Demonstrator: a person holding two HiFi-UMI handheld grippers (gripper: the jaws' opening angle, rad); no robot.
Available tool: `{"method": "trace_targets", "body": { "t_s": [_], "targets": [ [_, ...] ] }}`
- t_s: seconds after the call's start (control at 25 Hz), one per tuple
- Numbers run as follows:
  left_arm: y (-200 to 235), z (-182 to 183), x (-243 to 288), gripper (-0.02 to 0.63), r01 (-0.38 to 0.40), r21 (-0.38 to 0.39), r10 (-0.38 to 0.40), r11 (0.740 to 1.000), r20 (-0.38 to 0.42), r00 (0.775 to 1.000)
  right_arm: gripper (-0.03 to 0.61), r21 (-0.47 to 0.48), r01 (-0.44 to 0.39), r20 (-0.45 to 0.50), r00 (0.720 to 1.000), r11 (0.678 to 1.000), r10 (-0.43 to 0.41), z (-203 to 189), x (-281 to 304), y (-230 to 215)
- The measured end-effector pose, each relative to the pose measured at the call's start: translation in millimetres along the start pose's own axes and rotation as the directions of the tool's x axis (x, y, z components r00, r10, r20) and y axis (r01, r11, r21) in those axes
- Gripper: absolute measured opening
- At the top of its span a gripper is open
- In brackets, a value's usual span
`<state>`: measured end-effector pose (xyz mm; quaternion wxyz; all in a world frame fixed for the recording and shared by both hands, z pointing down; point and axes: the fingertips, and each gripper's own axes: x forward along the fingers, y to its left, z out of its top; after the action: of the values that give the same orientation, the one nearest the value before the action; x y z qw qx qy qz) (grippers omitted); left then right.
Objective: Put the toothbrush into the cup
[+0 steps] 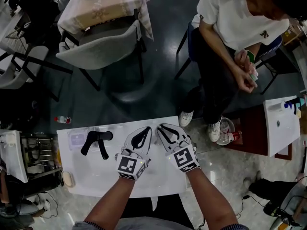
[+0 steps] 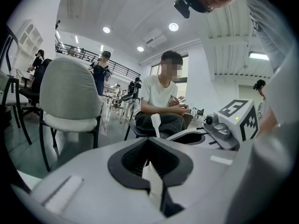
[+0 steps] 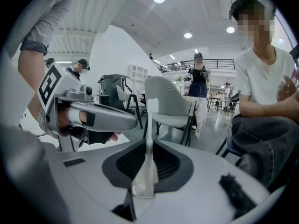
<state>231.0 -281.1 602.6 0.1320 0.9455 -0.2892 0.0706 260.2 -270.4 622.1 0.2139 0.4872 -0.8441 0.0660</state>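
Both grippers hover side by side over the white table (image 1: 160, 178). My left gripper (image 1: 145, 130) is shut on a white toothbrush (image 2: 155, 123), whose handle is pinched between the jaws and whose bristled head sticks up past them. My right gripper (image 1: 162, 127) is shut on a translucent white toothbrush (image 3: 149, 125) that stands upright between its jaws, broad handle end lowest. From the head view neither toothbrush can be made out. A small clear container (image 1: 76, 139), possibly the cup, sits at the table's left end, well left of both grippers.
A black faucet-shaped fixture (image 1: 96, 142) stands on the table left of the left gripper. A grey chair (image 1: 103, 47) and a seated person (image 1: 225, 28) are beyond the far edge. A small bottle (image 1: 62, 120) lies on the floor at the left.
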Motion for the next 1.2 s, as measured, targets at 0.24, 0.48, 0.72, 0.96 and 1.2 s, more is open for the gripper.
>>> {"method": "trace_targets", "body": {
  "t_s": [0.24,0.48,0.72,0.96,1.2],
  "targets": [
    [-0.5,-0.8,-2.8,0.008,-0.005,-0.004,0.005,1.000,-0.001,1.000,0.074,0.010,0.001,-0.009,1.000,1.000,-0.001,-2.0,-0.6,-1.5],
    [-3.6,2.5,-7.6,0.008,0.000,0.000,0.000,1.000,-0.003,1.000,0.074,0.031,0.005,0.010,1.000,1.000,-0.005,5.3,-9.5,2.6],
    [-15.5,13.5,-23.6,0.008,0.033,0.010,-0.033,0.999,-0.013,0.999,0.031,0.103,0.022,0.057,0.998,0.994,-0.027,30.4,-33.4,7.5],
    [-45.5,38.9,-60.2,0.008,0.111,0.056,-0.111,0.992,0.000,0.994,0.014,0.175,-0.015,0.137,0.991,0.984,-0.009,67.4,-77.3,32.9],
    [-76.3,72.2,-112.5,0.008,0.152,0.069,-0.154,0.986,0.018,0.988,0.014,0.096,-0.049,0.200,0.979,0.994,0.029,113.0,-127.4,69.3]
  ]
}}
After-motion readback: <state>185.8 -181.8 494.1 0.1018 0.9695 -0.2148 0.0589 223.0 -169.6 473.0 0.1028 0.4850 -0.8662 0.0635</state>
